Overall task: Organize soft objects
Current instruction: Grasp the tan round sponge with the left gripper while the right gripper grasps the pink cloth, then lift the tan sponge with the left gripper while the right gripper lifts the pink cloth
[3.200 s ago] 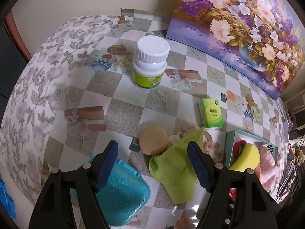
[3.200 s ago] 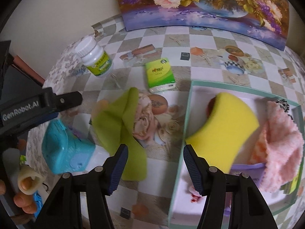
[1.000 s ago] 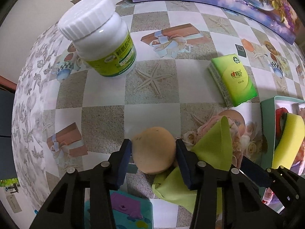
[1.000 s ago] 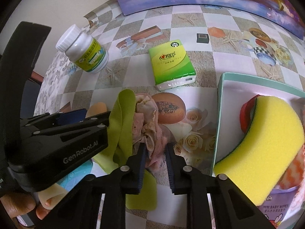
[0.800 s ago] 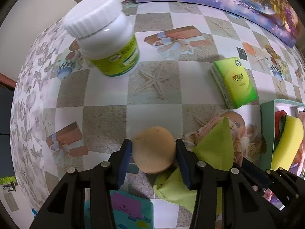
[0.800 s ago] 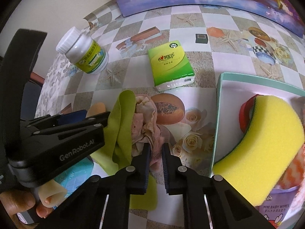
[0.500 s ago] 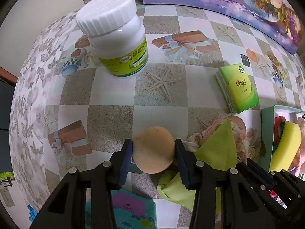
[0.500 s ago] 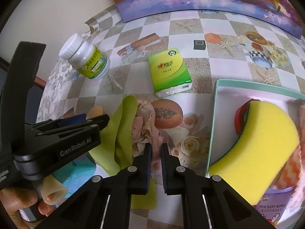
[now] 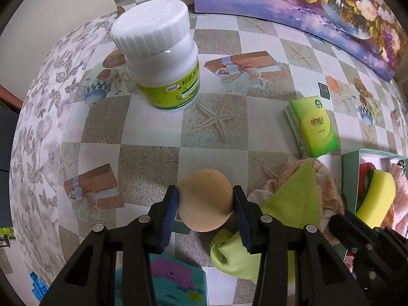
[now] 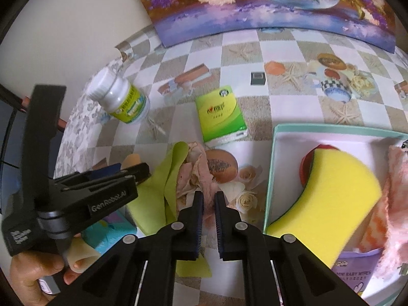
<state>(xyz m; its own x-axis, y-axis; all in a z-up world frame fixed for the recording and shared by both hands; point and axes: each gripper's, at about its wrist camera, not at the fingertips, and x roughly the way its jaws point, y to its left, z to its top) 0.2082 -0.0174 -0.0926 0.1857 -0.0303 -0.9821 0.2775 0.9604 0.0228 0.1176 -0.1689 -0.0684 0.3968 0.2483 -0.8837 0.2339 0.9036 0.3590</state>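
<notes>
My left gripper (image 9: 205, 201) is shut on a round tan sponge (image 9: 205, 199), with a blue pad pressing on each side of it just above the checkered tablecloth. My right gripper (image 10: 209, 200) is shut on a crumpled pink cloth (image 10: 197, 168), whose fabric runs up between the narrow jaws. A lime green cloth (image 10: 160, 188) lies folded against the pink one, between the two grippers. At the right a teal box (image 10: 270, 173) holds a yellow sponge (image 10: 336, 191) and a fluffy pink towel (image 10: 397, 178).
A white pill bottle (image 9: 160, 61) stands at the back left. A green tissue pack (image 9: 316, 127) lies beside the box. A teal toy (image 9: 165, 283) sits under the left gripper. A flower painting (image 9: 306, 5) leans at the table's far edge. A hand (image 10: 28, 275) holds the left gripper.
Both grippers went from open to shut: the left on the tan sponge, the right on the pink cloth. Over the last second both rose a little with their loads.
</notes>
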